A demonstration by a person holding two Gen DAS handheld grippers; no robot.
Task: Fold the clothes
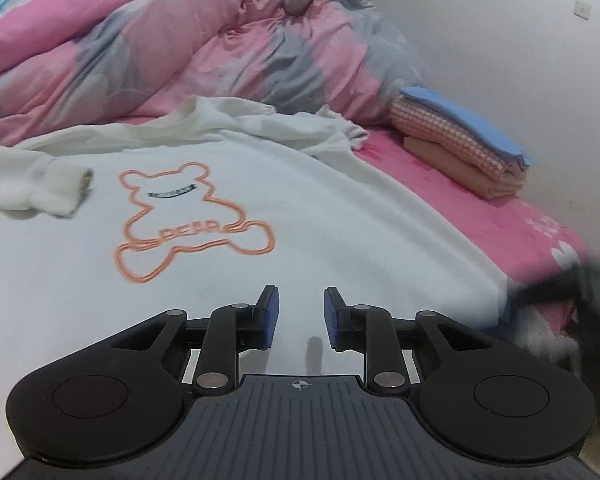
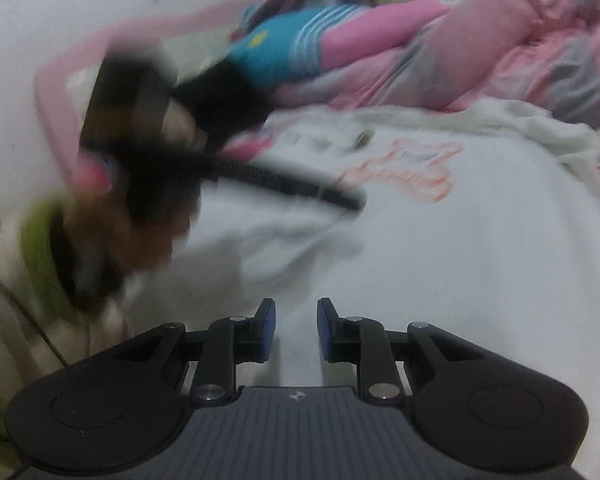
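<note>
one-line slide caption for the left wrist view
Open left gripper above a white bear-print sweatshirt spread on a pink bed.

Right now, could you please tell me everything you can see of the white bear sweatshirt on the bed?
The white sweatshirt lies spread flat, front up, on the pink bed sheet. It looks like soft knit cotton. An orange outlined bear print with the word BEAR sits on its chest. One ribbed-cuff sleeve is folded in across the body; the far sleeve lies bunched against the pink and grey duvet. Both grippers' jaws hover open above its hem.
</note>
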